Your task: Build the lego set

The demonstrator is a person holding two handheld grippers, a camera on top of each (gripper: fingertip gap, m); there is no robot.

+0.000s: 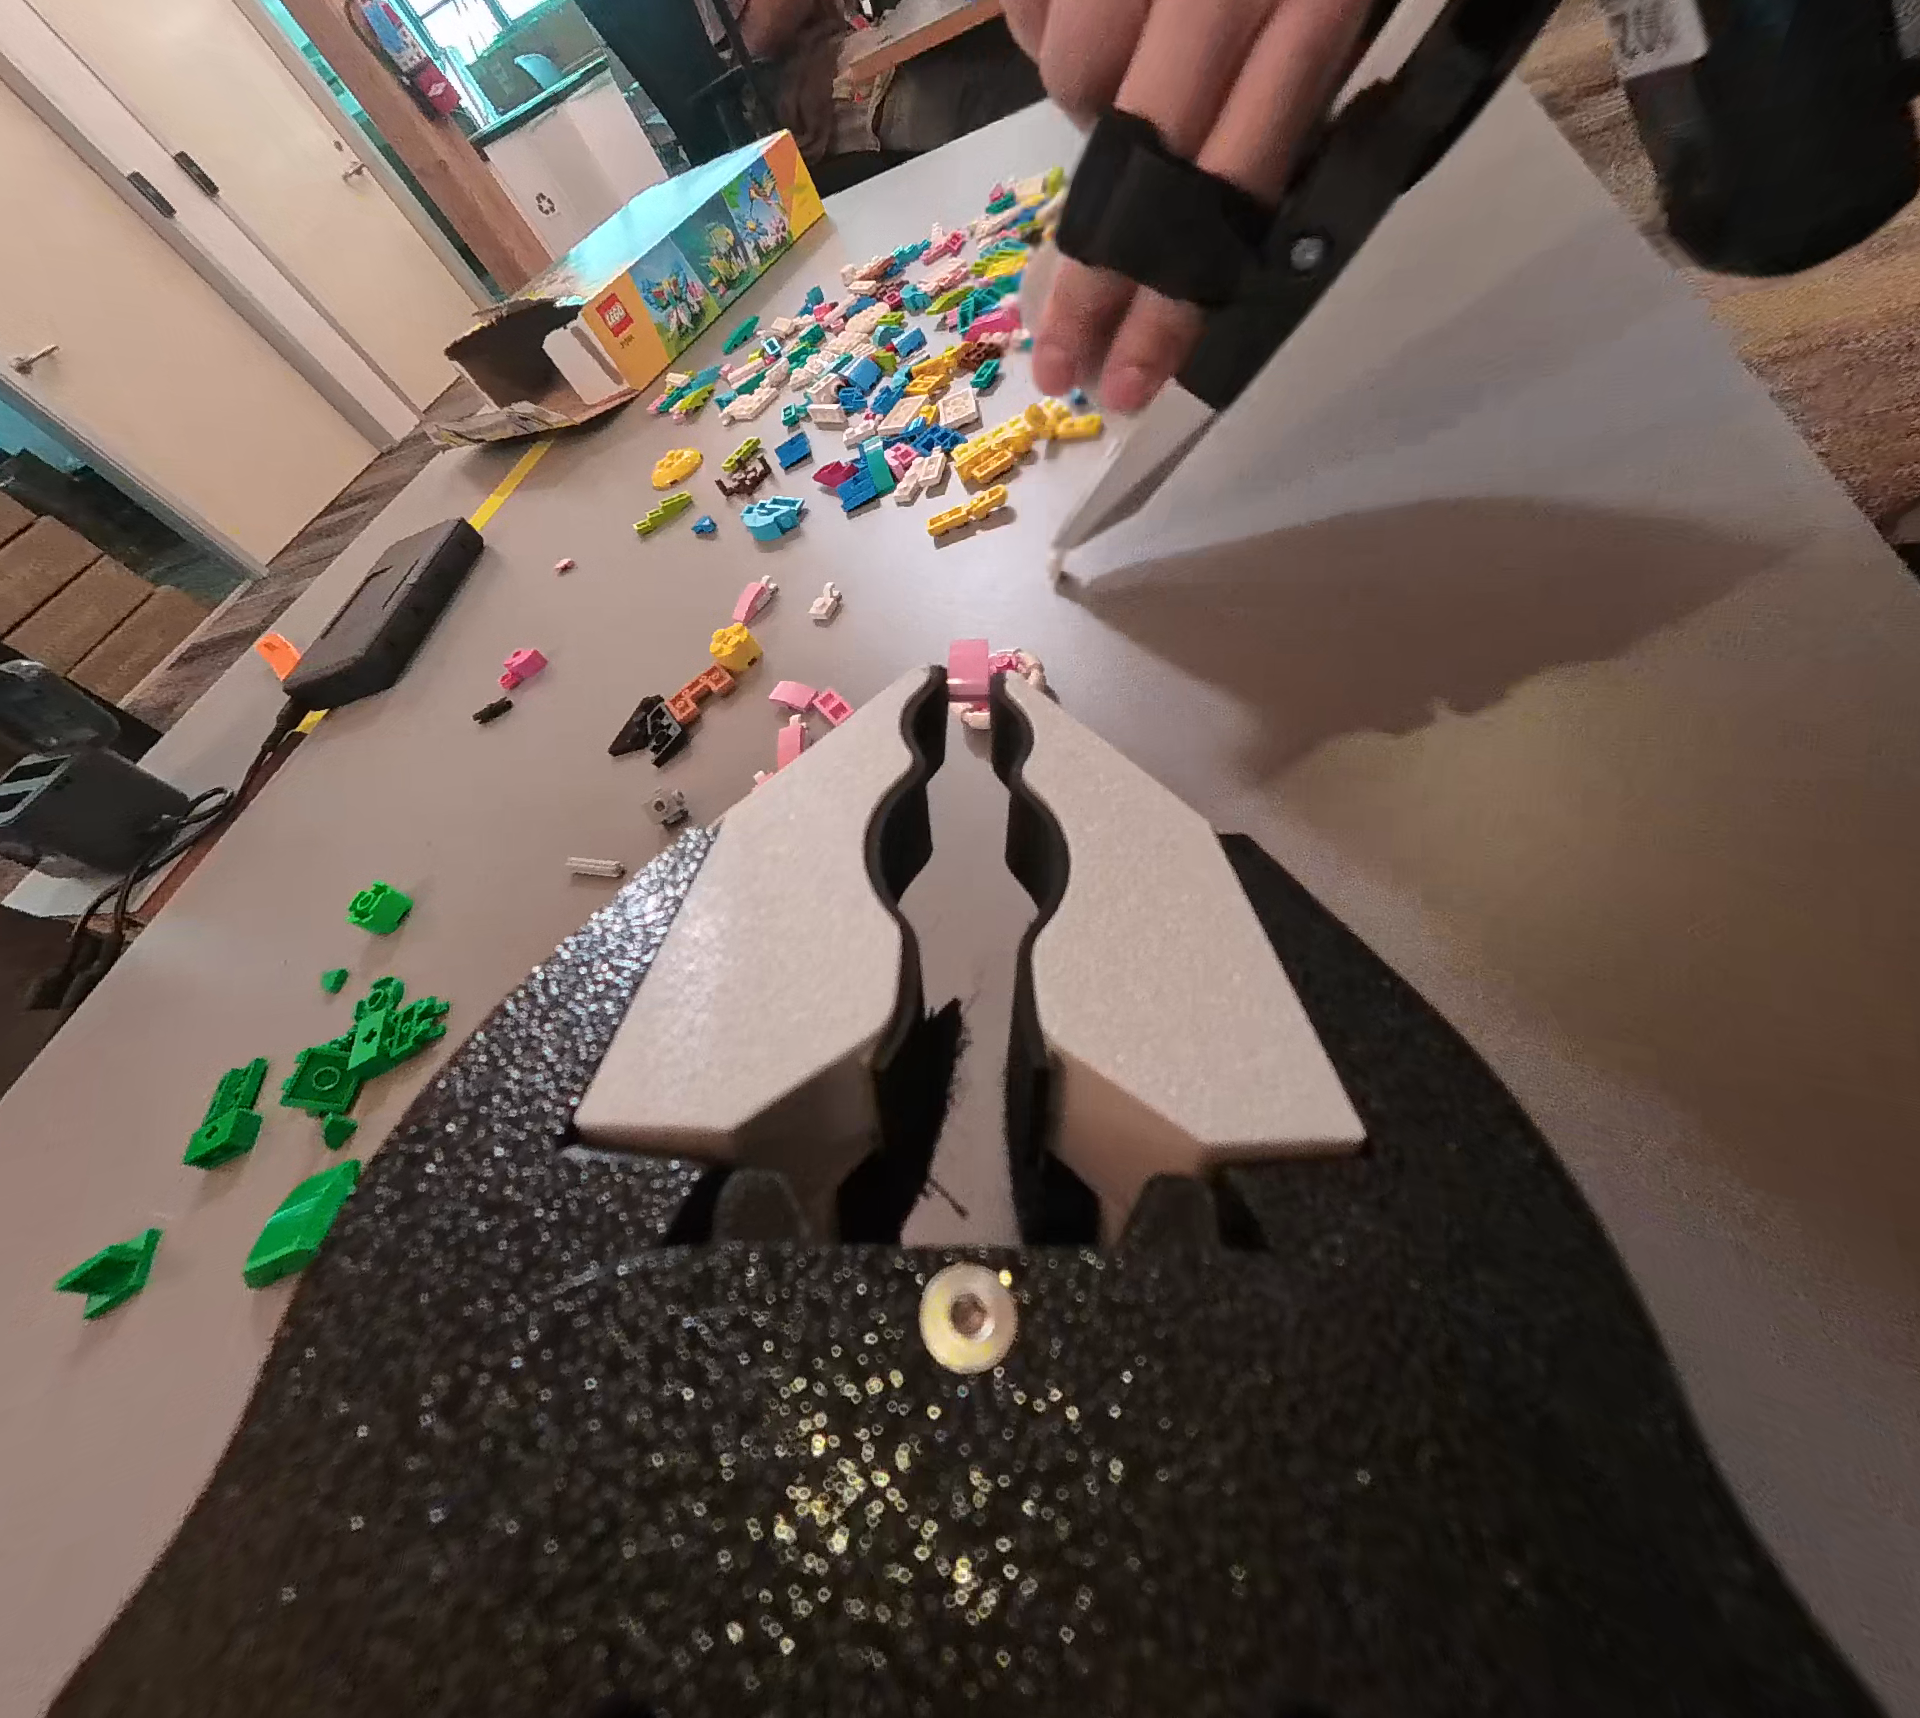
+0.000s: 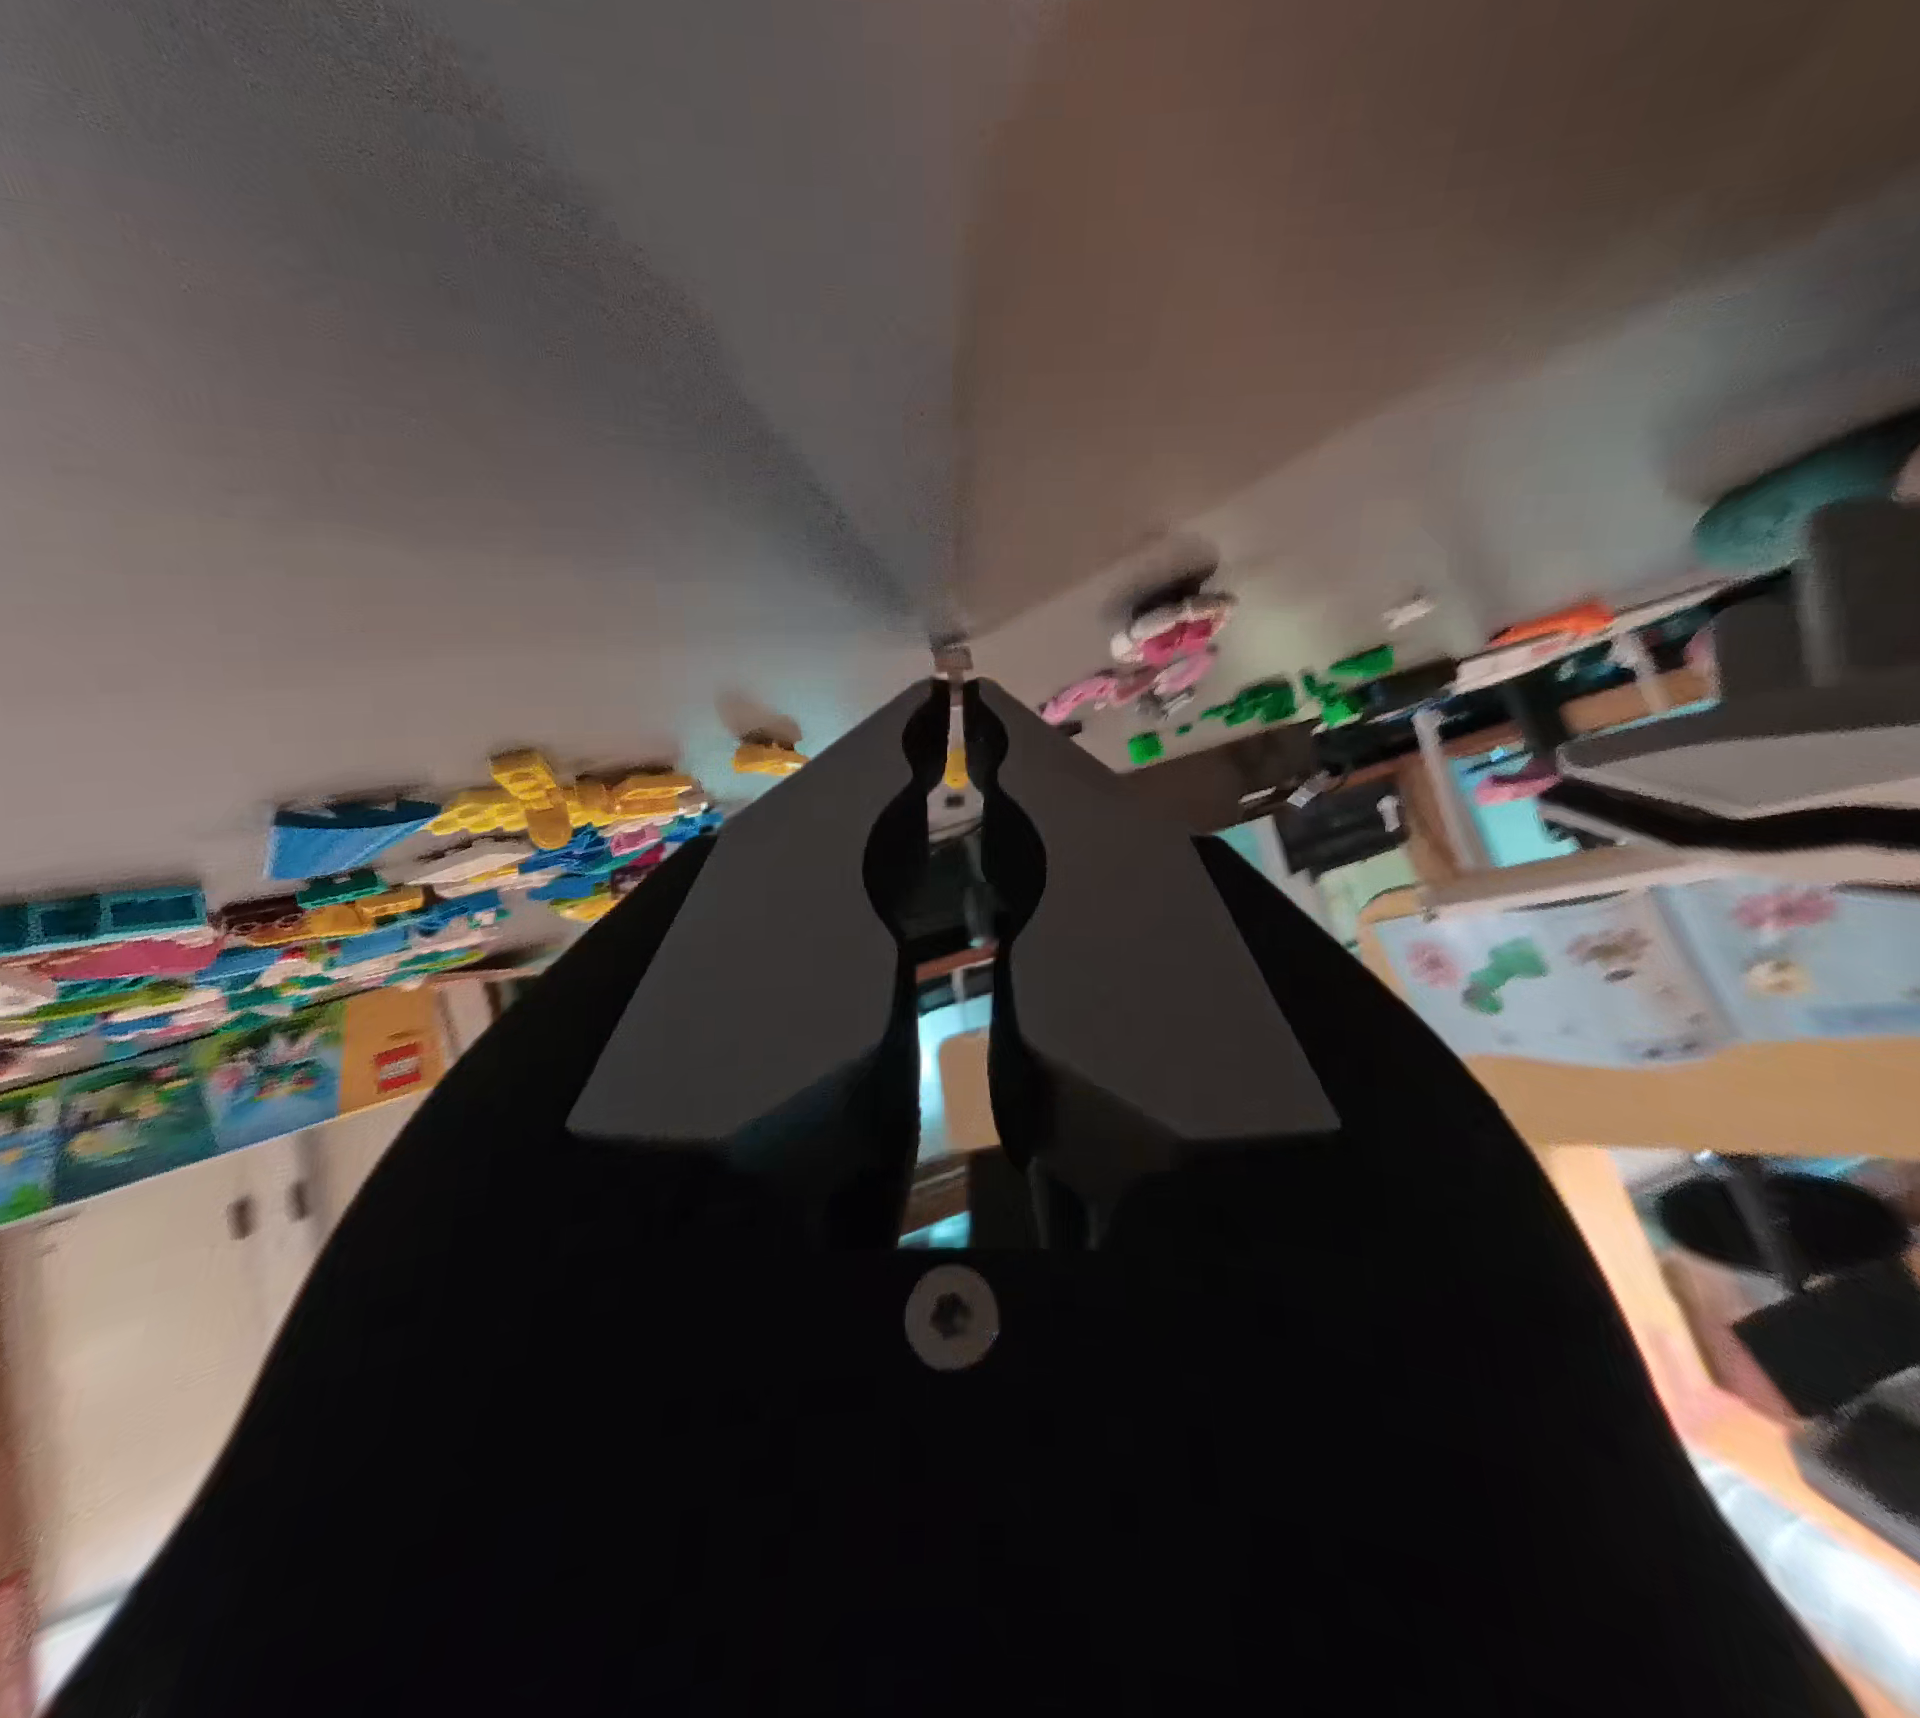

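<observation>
You are pinching a pink brick in your left gripper over the bench, while your right gripper, at two o'clock, is nipping a small grey piece.

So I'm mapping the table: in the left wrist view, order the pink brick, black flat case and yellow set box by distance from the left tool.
1. Pink brick, at the left tool tips.
2. Black flat case, left.
3. Yellow set box, far left.

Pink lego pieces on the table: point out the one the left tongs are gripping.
The small pink lego brick pinched at the tips of the left tongs; the other pink pieces lie loose on the grey table to its left.
</observation>
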